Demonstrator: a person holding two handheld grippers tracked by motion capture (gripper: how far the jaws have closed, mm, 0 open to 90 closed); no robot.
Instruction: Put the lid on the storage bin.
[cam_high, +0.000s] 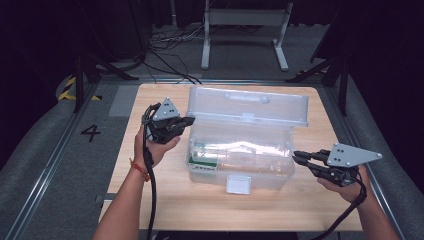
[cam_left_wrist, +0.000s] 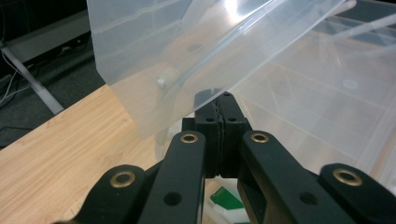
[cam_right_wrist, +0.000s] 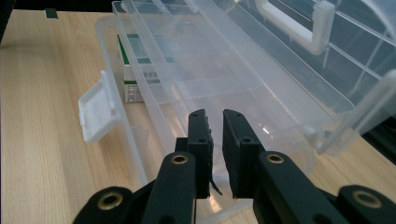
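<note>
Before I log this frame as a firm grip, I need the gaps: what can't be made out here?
- Left gripper: jaws look shut at the clear box's lid edge; whether they pinch it is unclear, the pads hide the contact.
- Green-and-white carton: print blurred behind the plastic wall.
- Right gripper: jaws have a narrow gap; cut off by the frame's bottom edge.

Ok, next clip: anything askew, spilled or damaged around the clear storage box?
Nothing stands out. The clear box sits square on the table, lid swung open and upright, front latch hanging loose. A green-and-white carton lies inside at its left end. No spills or cracks visible.
</note>
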